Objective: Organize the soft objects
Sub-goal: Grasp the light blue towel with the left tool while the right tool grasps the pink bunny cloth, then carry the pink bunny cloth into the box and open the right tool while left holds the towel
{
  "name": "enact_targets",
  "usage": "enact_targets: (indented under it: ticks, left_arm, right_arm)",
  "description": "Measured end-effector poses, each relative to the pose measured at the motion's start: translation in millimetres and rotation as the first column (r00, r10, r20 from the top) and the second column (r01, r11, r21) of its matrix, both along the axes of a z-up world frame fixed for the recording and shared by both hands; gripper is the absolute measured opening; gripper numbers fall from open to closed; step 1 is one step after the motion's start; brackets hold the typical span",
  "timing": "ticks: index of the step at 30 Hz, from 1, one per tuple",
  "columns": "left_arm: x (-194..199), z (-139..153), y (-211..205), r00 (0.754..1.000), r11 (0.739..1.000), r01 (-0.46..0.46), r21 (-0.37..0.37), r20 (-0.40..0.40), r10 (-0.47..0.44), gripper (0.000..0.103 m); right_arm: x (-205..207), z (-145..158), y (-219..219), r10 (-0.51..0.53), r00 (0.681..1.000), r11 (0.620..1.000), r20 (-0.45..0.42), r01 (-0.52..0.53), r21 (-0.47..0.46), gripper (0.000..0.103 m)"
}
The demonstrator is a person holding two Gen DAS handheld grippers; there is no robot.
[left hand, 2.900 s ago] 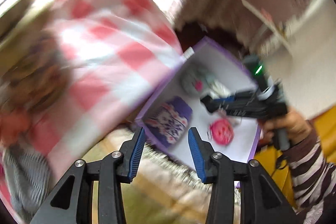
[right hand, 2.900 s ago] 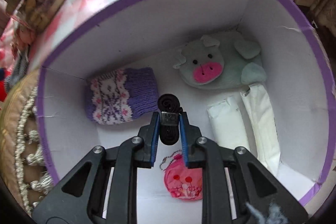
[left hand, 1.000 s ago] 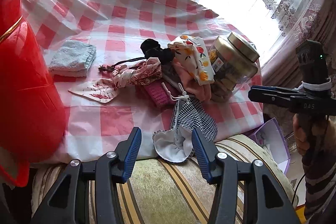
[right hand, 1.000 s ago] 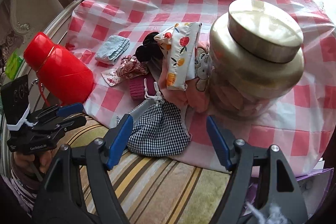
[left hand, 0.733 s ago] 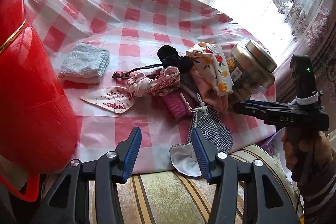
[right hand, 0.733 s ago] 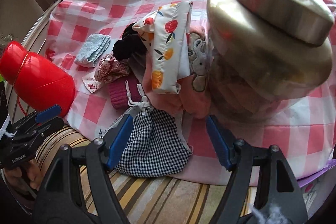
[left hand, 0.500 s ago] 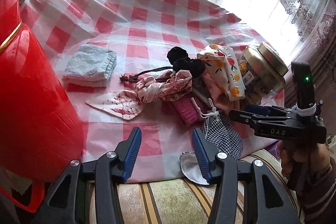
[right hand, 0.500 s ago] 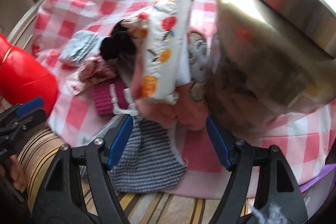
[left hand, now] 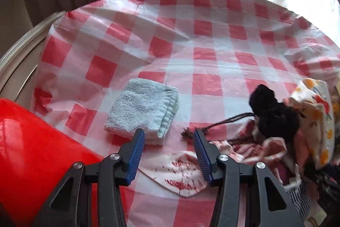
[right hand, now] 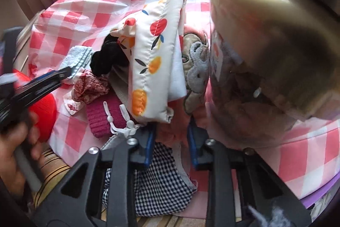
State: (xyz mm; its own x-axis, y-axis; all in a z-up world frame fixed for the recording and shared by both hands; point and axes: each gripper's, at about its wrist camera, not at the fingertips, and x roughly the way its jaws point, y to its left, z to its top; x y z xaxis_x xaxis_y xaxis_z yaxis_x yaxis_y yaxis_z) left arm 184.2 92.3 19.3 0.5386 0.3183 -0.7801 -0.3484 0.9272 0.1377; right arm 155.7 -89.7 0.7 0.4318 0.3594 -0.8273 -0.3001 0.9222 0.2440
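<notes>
Checked tablecloth (left hand: 204,52) fills the left view, where the left gripper (left hand: 169,135) hangs unclenched over the near edge of the blue towel (left hand: 144,107), while in the right view the right gripper (right hand: 171,127) has just clamped the pink cloth (right hand: 170,133) by the jar (right hand: 276,56), boxing next.

The right gripper (right hand: 171,138) has just been closing, its jaws apparently pinching pink fabric; the left gripper (left hand: 169,143) hangs open and empty.

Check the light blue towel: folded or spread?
Folded. The light blue towel lies as a compact rectangle on the checked tablecloth, layered edges stacked along one side.
</notes>
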Motion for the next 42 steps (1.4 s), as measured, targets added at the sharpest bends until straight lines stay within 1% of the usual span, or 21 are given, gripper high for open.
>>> enact_targets:
  ticks: [2, 3, 5, 6, 7, 10, 12, 14, 17, 19, 23, 26, 28, 30, 32, 34, 35, 36, 38, 39, 42]
  left_arm:
    - [24.4, -18.1, 10.9, 0.996, 0.999, -0.050, 0.023, -0.071, 0.051, 0.050]
    - [31.9, -25.8, 16.0, 0.992, 0.997, -0.073, 0.022, -0.102, 0.075, 0.047]
    - [40.9, -35.6, 23.5, 0.985, 0.993, -0.115, 0.036, -0.123, 0.118, 0.042]
    - [43.3, -37.0, 25.0, 0.985, 0.991, -0.122, 0.054, -0.120, 0.127, 0.030]
    - [45.1, -36.8, 26.4, 0.985, 0.989, -0.126, 0.072, -0.113, 0.133, 0.021]
    - [46.7, -30.9, 32.1, 0.989, 0.992, -0.116, 0.054, -0.088, 0.121, 0.013]
    - [41.0, -23.7, 30.7, 0.993, 0.995, -0.101, 0.023, -0.053, 0.102, 0.013]
    - [32.0, -8.8, 22.5, 0.997, 0.998, -0.070, -0.005, 0.011, 0.070, 0.013]
    - [11.1, 23.3, 2.4, 0.993, 0.996, 0.036, -0.078, 0.114, -0.027, 0.012]
    - [-8.8, 45.5, -9.5, 0.978, 0.980, 0.127, -0.156, 0.186, -0.097, 0.012]
    - [-48.1, 76.3, -42.7, 0.936, 0.939, 0.276, -0.203, 0.279, -0.215, 0.012]
    - [-74.8, 81.3, -63.3, 0.915, 0.909, 0.342, -0.238, 0.305, -0.264, 0.012]
    - [-87.4, 80.0, -74.3, 0.908, 0.893, 0.367, -0.260, 0.307, -0.284, 0.012]
    - [-96.2, 78.2, -81.8, 0.905, 0.881, 0.383, -0.276, 0.304, -0.298, 0.012]
    - [-99.9, 76.3, -84.2, 0.904, 0.876, 0.389, -0.286, 0.300, -0.303, 0.012]
    - [-103.2, 78.0, -89.7, 0.899, 0.870, 0.403, -0.284, 0.302, -0.318, 0.012]
    - [-105.0, 78.2, -92.9, 0.894, 0.870, 0.412, -0.272, 0.304, -0.328, 0.012]
    - [-105.6, 77.0, -96.0, 0.893, 0.869, 0.416, -0.269, 0.301, -0.334, 0.012]
    - [-105.0, 72.1, -101.2, 0.898, 0.857, 0.418, -0.302, 0.281, -0.339, 0.012]
    - [-106.6, 70.7, -104.4, 0.897, 0.852, 0.422, -0.308, 0.275, -0.345, 0.012]
    - [-115.0, 70.9, -116.3, 0.884, 0.845, 0.451, -0.287, 0.274, -0.379, 0.012]
  right_arm:
    - [-5.7, 8.1, -6.4, 0.014, 1.000, 0.999, 0.008, -0.014, 0.035, 0.024]
    - [-9.7, 13.6, -10.4, 0.023, 1.000, 0.998, 0.013, -0.023, 0.053, 0.023]
    - [-18.7, 24.1, -17.4, 0.042, 0.999, 0.996, 0.027, -0.045, 0.081, 0.020]
    - [-22.5, 29.5, -20.6, 0.051, 0.998, 0.995, 0.035, -0.054, 0.088, 0.019]
    - [-26.7, 33.5, -22.4, 0.057, 0.998, 0.993, 0.037, -0.060, 0.099, 0.019]
    - [-41.0, 51.0, -35.7, 0.078, 0.996, 0.985, 0.043, -0.084, 0.152, 0.018]
    - [-50.3, 64.6, -45.9, 0.083, 0.995, 0.979, 0.058, -0.093, 0.180, 0.018]
    - [-58.4, 75.5, -59.7, 0.081, 0.994, 0.974, 0.068, -0.093, 0.207, 0.018]
    - [-71.3, 87.5, -82.0, 0.067, 0.995, 0.971, 0.078, -0.083, 0.226, 0.018]
    - [-81.0, 92.1, -96.5, 0.053, 0.995, 0.974, 0.082, -0.069, 0.214, 0.018]
    - [-94.7, 95.2, -136.8, 0.000, 0.998, 0.972, 0.058, -0.014, 0.235, 0.018]
    - [-107.8, 98.4, -170.7, -0.049, 0.998, 0.959, 0.038, 0.037, 0.280, 0.018]
    - [-115.8, 103.4, -188.5, -0.071, 0.997, 0.949, 0.043, 0.054, 0.310, 0.018]
    - [-122.2, 105.2, -205.6, -0.107, 0.992, 0.964, 0.068, 0.087, 0.253, 0.018]
    - [-128.9, 106.9, -215.3, -0.153, 0.986, 0.971, 0.061, 0.138, 0.194, 0.018]
    - [-143.2, 116.4, -216.1, -0.117, 0.985, 0.983, 0.124, 0.097, 0.159, 0.018]
    - [-144.1, 112.3, -218.6, -0.123, 0.984, 0.986, 0.127, 0.107, 0.128, 0.018]
    - [-140.3, 100.2, -225.5, -0.134, 0.987, 0.986, 0.088, 0.123, 0.116, 0.018]
    - [-134.5, 73.6, -244.4, -0.189, 0.982, 0.969, -0.019, 0.189, 0.161, 0.018]
    - [-136.4, 66.2, -249.4, -0.184, 0.982, 0.965, -0.033, 0.187, 0.184, 0.018]
    - [-136.8, 43.5, -257.0, -0.184, 0.983, 0.968, -0.023, 0.186, 0.167, 0.018]
